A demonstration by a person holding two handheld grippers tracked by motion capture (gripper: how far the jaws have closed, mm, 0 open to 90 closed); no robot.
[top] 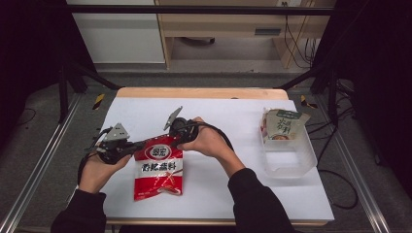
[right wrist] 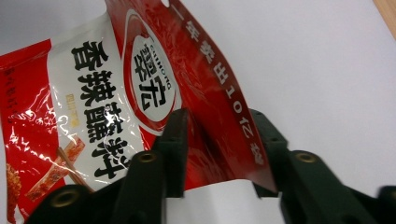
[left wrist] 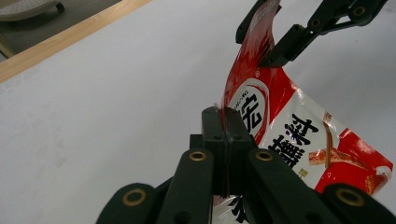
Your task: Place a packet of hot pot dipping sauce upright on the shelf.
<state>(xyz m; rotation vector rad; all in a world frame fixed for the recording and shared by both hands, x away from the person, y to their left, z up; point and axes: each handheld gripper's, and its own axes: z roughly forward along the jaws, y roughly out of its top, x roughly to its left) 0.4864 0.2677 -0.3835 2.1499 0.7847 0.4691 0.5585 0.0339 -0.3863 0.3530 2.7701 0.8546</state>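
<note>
The left gripper (left wrist: 226,135) clamps the red packet's (top: 159,170) top corner; the right gripper (right wrist: 219,149) straddles its top edge, jaws apart, not yet pinching.

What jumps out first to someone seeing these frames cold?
The red and white seasoning packet at the table's near middle, its top edge lifted between both grippers. The left gripper is clamped shut on that edge, while the right gripper straddles the top flap, jaws apart. At the right side of the white table sits a clear plastic bin holding a green-labelled pouch.
</note>
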